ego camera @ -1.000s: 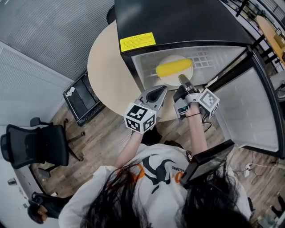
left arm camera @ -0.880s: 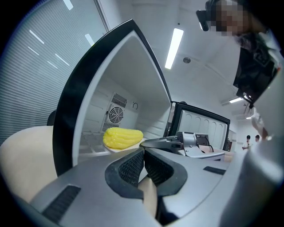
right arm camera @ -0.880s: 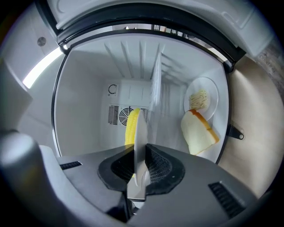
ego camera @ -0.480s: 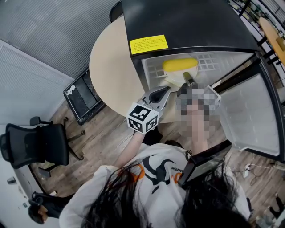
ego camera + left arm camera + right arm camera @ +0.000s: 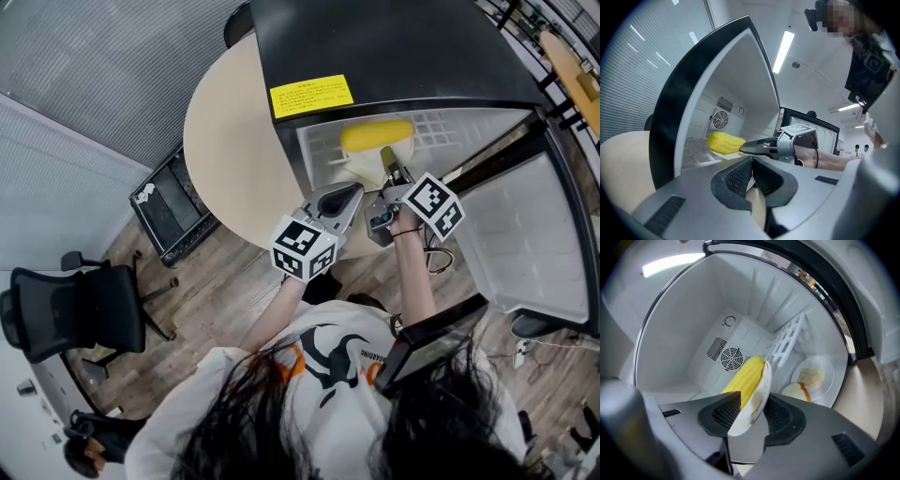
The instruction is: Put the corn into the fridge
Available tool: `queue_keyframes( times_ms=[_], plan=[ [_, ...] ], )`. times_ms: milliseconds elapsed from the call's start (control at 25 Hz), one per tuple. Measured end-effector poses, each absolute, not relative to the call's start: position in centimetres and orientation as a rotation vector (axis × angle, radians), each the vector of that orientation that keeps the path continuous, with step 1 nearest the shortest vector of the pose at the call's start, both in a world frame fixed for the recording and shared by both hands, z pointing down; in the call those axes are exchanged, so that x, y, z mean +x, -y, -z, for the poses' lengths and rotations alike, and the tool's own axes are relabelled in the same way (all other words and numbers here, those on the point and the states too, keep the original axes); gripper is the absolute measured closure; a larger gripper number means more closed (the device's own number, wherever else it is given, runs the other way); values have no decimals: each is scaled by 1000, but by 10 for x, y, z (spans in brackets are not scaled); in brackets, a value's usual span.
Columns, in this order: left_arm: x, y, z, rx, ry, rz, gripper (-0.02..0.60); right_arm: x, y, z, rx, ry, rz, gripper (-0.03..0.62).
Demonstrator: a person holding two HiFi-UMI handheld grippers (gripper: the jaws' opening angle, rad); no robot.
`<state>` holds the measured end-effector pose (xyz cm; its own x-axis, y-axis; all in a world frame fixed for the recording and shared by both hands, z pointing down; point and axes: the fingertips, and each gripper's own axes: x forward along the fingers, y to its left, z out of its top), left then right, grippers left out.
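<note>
Your right gripper [image 5: 751, 403] is releasing: its jaws are opening. The rim of the white plate [image 5: 761, 385] stands between them, with a gap at the right pad. The corn [image 5: 745, 376] lies on that plate, just past the jaws at 12 o'clock, inside the fridge [image 5: 684, 333]. Your left gripper [image 5: 751, 166] is clenched on nothing. In the head view it sits outside the fridge, at the corn's 7 o'clock.

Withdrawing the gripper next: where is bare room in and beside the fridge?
Bare: white wire shelf right of the yellow corn on its white plate; round beige table left of the black fridge. Crowded: the fridge mouth, right gripper jaws opening round the plate rim.
</note>
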<state>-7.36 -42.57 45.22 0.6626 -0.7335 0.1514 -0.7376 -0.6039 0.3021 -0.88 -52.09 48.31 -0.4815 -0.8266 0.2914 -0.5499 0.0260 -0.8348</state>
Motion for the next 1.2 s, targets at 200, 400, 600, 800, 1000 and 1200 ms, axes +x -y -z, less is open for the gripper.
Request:
queue_keyframes(
  times_ms=[200, 400, 600, 800, 1000, 1200],
  plan=[
    [-75, 426, -451, 2545, 1164, -17, 569, -7, 522, -478, -1538, -2153, 1355, 388],
    [-75, 428, -450, 2545, 1170, -11, 569, 8, 514, -473, -1593, -2147, 1304, 388],
    [-73, 427, -449, 2548, 1166, -12, 569, 27, 503, -457, -1675, -2233, 1135, 388],
    [-67, 424, -450, 2551, 1160, -19, 569, 30, 490, -454, -1673, -2379, 1046, 388],
    [-62, 418, -450, 2549, 1165, -28, 569, 22, 477, -456, -1595, -2508, 1022, 393],
    [-59, 409, -448, 2539, 1194, -33, 569, 19, 461, -453, -1542, -2578, 993, 437]
  ],
)
